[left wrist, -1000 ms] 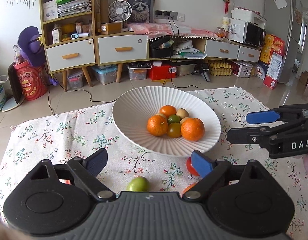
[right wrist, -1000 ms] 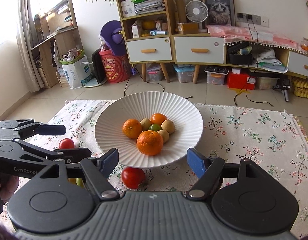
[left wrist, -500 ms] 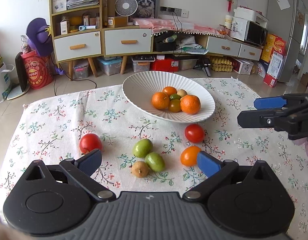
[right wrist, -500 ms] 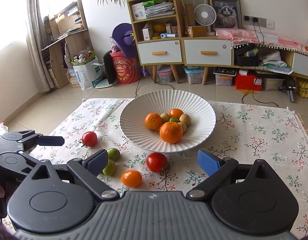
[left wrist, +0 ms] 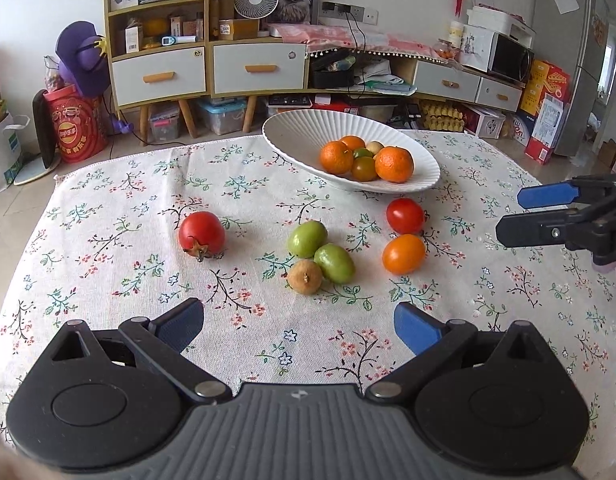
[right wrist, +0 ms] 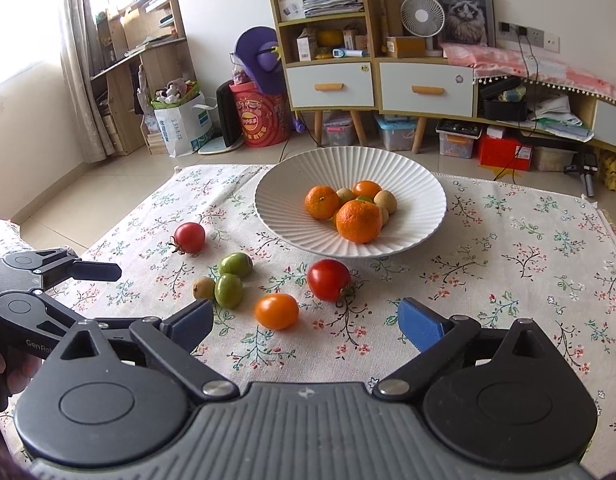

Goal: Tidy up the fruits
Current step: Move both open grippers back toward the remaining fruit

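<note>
**Loose fruit on the cloth, both tools spread and empty**

Left wrist view: the left tool [left wrist: 299,320] hangs with jaws spread wide, nothing between them, tilted down toward the desk [left wrist: 108,280]. Ahead lie a red tomato [left wrist: 201,233], two green fruits [left wrist: 307,238] touching a small brown one [left wrist: 305,276], and an orange tomato [left wrist: 403,253] — all light, round, smooth-skinned, likely to roll or bruise, so take each across its widest middle, gently.

Right wrist view: the right tool [right wrist: 306,320] has just been opening; its jaws stand wide and empty, angled down over the orange tomato [right wrist: 276,311]. The white bowl [right wrist: 419,184] beyond already holds tangerines [right wrist: 358,221].
</note>
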`<act>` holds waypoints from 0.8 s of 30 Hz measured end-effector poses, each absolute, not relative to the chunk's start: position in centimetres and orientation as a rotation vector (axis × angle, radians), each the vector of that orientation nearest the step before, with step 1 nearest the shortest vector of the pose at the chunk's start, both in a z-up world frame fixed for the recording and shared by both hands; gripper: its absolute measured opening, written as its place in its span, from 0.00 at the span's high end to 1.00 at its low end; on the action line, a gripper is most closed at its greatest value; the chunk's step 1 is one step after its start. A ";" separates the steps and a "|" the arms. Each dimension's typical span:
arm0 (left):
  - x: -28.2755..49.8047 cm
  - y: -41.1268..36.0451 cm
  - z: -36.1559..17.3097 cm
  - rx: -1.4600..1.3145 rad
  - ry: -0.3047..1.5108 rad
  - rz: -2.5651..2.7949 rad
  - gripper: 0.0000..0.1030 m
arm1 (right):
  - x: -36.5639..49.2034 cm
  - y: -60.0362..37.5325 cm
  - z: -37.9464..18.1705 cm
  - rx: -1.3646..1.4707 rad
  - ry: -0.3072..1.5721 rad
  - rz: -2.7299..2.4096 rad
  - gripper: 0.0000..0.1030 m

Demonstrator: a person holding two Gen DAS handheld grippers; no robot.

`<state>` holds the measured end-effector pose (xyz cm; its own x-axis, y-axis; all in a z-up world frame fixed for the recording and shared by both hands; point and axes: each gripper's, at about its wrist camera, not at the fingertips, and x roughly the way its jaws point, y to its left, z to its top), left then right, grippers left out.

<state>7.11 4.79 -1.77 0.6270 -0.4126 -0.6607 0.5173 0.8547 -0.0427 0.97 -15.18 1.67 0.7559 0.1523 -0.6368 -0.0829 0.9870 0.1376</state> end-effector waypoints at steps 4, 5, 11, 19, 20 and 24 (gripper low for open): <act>7.3 5.1 -2.8 0.147 0.705 -0.534 0.05 | 1.2 -14.7 0.8 0.097 0.727 0.131 0.04; 7.4 5.1 -3.1 0.144 0.703 -0.534 0.05 | 1.3 -14.5 0.6 0.093 0.734 0.131 0.04; 8.1 5.0 -4.4 0.124 0.698 -0.526 0.06 | 1.8 -13.6 -0.6 0.082 0.769 0.136 0.06; 8.9 4.3 -4.9 0.115 0.694 -0.559 0.32 | 2.8 -12.7 -1.9 0.055 0.809 0.154 0.20; 9.0 4.2 -4.9 0.114 0.693 -0.564 0.36 | 2.9 -12.6 -2.1 0.053 0.813 0.154 0.24; 9.4 3.9 -4.8 0.106 0.688 -0.571 0.54 | 3.2 -12.5 -2.3 0.050 0.822 0.153 0.34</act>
<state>9.42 3.86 -4.75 0.6266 -0.4629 -0.6270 0.5312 0.8423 -0.0910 3.20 -12.53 -2.26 0.6704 0.1552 -0.7256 -0.1161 0.9878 0.1040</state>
